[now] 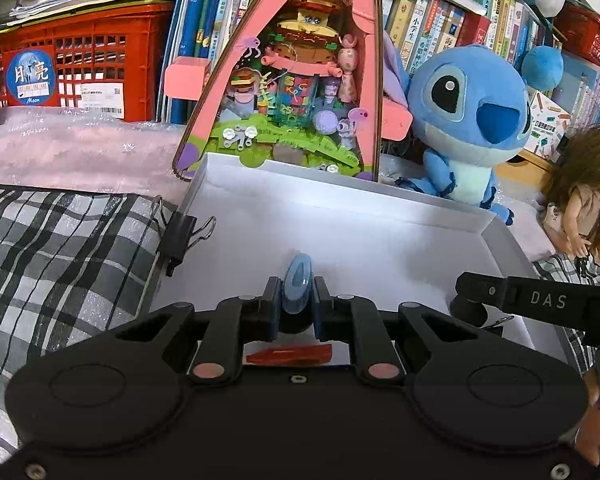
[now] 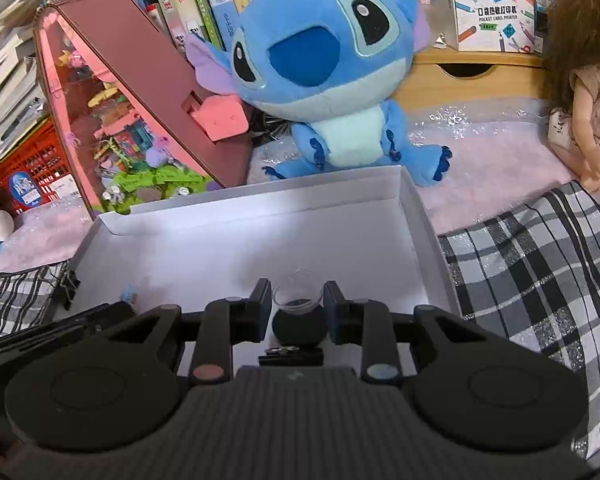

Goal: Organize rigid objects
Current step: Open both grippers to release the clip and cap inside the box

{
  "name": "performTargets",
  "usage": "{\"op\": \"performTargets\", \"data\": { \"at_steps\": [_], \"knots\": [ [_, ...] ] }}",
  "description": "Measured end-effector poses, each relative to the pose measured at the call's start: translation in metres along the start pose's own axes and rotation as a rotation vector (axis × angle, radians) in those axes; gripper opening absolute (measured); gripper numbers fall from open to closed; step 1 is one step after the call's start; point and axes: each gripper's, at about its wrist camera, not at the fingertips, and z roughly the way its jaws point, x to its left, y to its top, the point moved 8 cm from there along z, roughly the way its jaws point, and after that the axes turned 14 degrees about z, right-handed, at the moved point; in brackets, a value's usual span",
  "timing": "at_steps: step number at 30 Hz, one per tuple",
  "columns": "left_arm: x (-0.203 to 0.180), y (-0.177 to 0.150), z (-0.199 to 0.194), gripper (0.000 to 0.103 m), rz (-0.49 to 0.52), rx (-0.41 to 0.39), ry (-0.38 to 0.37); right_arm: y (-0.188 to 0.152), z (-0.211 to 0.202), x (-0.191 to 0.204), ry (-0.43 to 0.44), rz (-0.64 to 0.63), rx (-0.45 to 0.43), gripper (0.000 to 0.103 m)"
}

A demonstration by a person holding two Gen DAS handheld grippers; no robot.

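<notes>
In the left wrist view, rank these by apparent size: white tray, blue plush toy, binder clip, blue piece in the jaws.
1. white tray
2. blue plush toy
3. binder clip
4. blue piece, though nearness to the camera makes this last pair unsure.

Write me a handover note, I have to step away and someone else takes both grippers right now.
Left gripper: fingers shut on a pale blue translucent piece, held over the white tray.
Right gripper: fingers either side of a small clear cup over the tray; contact unclear.
An orange-red piece lies in the tray beneath the left gripper.
Left: set the blue piece down, settle the cup.
</notes>
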Motion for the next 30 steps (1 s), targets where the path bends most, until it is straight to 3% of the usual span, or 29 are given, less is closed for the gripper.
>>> {"op": "performTargets", "data": {
  "at_steps": [9, 11, 13, 14, 20, 25, 30],
  "knots": [
    [-0.001, 0.000, -0.001, 0.016, 0.002, -0.009, 0.014, -0.003, 0.001, 0.003, 0.003, -0.018, -0.012, 0.036],
    [-0.002, 0.001, -0.005, 0.026, 0.002, -0.019, 0.026, -0.004, 0.001, 0.003, 0.001, -0.023, -0.018, 0.038],
    [-0.002, 0.001, -0.012, 0.042, 0.005, -0.036, 0.021, -0.004, -0.003, 0.003, 0.006, -0.034, -0.040, 0.054],
    [-0.003, 0.002, -0.017, 0.043, 0.008, -0.047, 0.022, -0.005, -0.005, 0.003, 0.016, -0.039, -0.051, 0.061],
    [-0.004, 0.003, -0.046, 0.057, 0.021, -0.091, 0.015, -0.010, -0.023, 0.001, 0.058, -0.043, -0.084, 0.076],
    [-0.010, -0.005, -0.072, 0.067, 0.054, -0.114, 0.004, -0.017, -0.045, 0.001, 0.087, -0.082, -0.118, 0.084],
    [-0.018, -0.019, -0.098, 0.073, 0.076, -0.129, -0.016, -0.027, -0.071, 0.000, 0.121, -0.112, -0.145, 0.086]
  ]
}}
